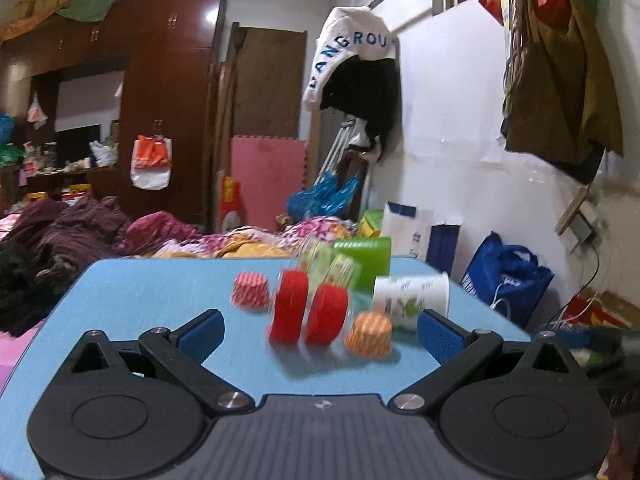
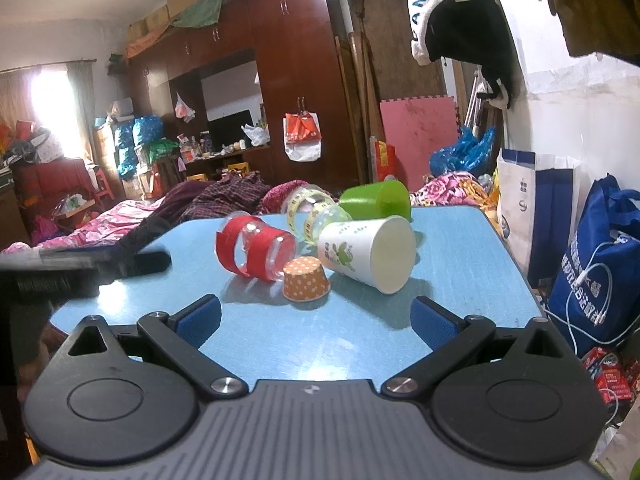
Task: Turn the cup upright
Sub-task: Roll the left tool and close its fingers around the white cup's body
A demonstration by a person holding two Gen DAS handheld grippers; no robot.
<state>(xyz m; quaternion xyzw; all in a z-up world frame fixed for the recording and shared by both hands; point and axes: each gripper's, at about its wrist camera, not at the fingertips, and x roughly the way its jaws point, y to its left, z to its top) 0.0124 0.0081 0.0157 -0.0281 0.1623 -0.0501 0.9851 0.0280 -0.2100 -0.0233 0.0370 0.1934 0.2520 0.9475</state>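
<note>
Several cups lie on their sides on a blue table (image 2: 360, 332). A clear cup with red bands (image 2: 254, 253) lies left of a white paper cup with green print (image 2: 366, 252), whose mouth faces me. Behind them lie a clear cup with yellow bands (image 2: 314, 214) and a green cup (image 2: 378, 200). An orange cupcake liner (image 2: 306, 280) stands mouth down in front. My right gripper (image 2: 316, 320) is open and empty, short of the cups. My left gripper (image 1: 320, 330) is open and empty; the red-banded cup (image 1: 308, 312), blurred, sits just ahead between its fingers. The white cup (image 1: 412, 294) is at right.
A red striped cupcake liner (image 1: 251, 290) stands mouth down further left, and the orange liner (image 1: 369, 334) near the right finger. The left gripper's dark body (image 2: 80, 268) shows at the table's left edge. A bed with clothes lies beyond; bags (image 2: 592, 256) stand by the right wall.
</note>
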